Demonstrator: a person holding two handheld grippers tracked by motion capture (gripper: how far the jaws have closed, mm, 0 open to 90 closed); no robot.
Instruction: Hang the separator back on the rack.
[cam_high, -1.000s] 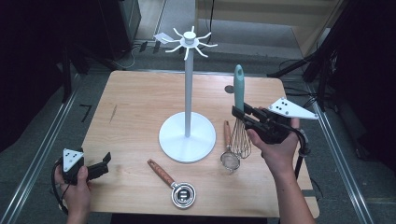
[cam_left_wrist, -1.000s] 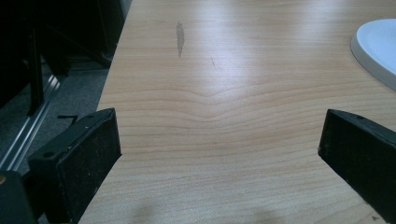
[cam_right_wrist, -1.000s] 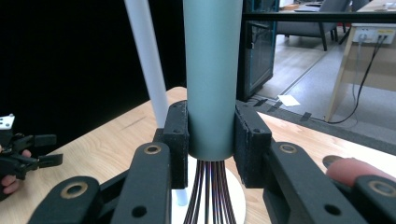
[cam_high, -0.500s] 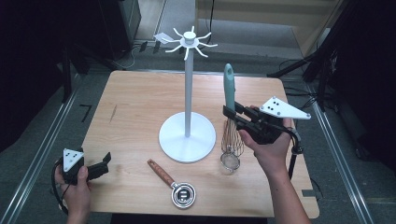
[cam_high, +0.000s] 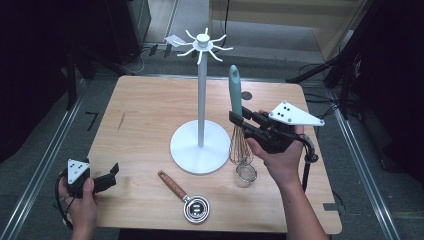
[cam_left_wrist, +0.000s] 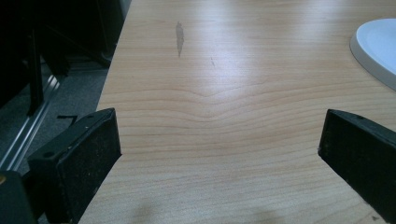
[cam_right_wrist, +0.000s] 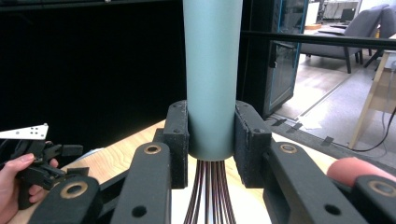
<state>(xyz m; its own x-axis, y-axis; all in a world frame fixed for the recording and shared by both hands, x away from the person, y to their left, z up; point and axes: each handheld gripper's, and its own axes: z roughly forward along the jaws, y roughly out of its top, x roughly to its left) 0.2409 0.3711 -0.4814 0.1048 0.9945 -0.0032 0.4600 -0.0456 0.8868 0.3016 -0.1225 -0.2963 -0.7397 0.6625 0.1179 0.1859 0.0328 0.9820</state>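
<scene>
The right gripper (cam_high: 239, 119) is being held above the counter's right half, with the person's right hand (cam_high: 278, 156) wrapped around its body from below and the forearm coming in from the bottom edge. Its fingers (cam_right_wrist: 177, 140) are pointing to the left and are pressing closed on something between them. The left gripper (cam_high: 111, 172) is resting low at the near left corner, gripped by the left hand (cam_high: 80, 202). Its fingers (cam_left_wrist: 88, 154) are standing wide apart, pointing forward.
</scene>
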